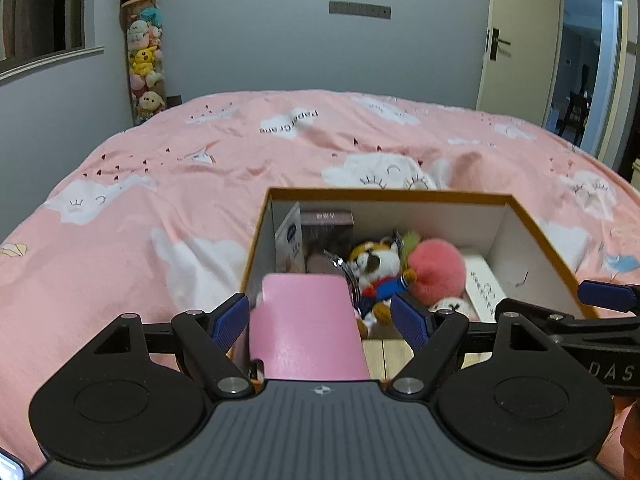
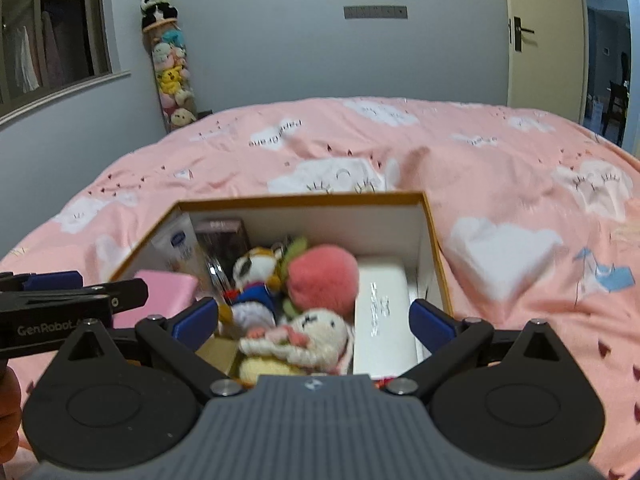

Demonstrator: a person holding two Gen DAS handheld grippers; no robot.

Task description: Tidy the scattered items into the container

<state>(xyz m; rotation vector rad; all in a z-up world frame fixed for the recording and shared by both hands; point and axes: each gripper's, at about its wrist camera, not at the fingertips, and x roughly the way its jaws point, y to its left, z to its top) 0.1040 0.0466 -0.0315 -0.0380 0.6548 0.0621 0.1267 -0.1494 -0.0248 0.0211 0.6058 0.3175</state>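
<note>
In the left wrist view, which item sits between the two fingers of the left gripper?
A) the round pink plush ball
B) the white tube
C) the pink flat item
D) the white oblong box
C: the pink flat item lies between the fingers of the left gripper, over the near edge of the cardboard box, while the round pink plush ball is deeper inside the box.

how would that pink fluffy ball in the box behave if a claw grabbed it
The pink ball looks furry and plump, so it probably squashes and feels light. Being round, it might roll, though the toys packed around it in the box would likely stop it.
</note>
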